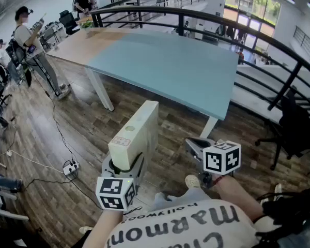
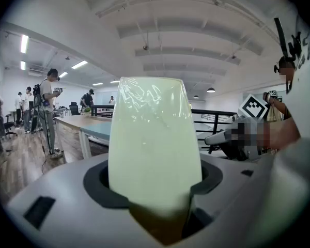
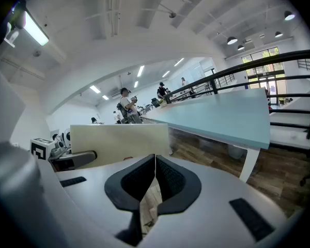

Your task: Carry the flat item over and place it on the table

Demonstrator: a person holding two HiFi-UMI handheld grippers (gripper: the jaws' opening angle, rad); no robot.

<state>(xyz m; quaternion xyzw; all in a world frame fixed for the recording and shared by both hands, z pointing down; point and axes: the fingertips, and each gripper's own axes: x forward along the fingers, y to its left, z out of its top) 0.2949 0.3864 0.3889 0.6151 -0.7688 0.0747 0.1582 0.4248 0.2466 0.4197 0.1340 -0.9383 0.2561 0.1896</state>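
A flat cream box point(image 1: 134, 134) stands on edge in my left gripper point(image 1: 125, 165), whose jaws are shut on its lower end. In the left gripper view the box point(image 2: 152, 138) rises between the pads and fills the middle. My right gripper point(image 1: 195, 146) hangs beside it to the right, shut and empty; in its own view the pads point(image 3: 155, 161) meet with nothing between them and the box point(image 3: 119, 138) shows side-on to the left. The table point(image 1: 170, 66), blue-topped with a wooden far end, stands ahead over the wooden floor, some way beyond both grippers.
A black railing point(image 1: 258, 40) curves behind and to the right of the table. A black office chair point(image 1: 294, 128) is at the right. A power strip point(image 1: 70, 168) with cables lies on the floor at the left. Several people point(image 1: 33, 45) stand at the back left.
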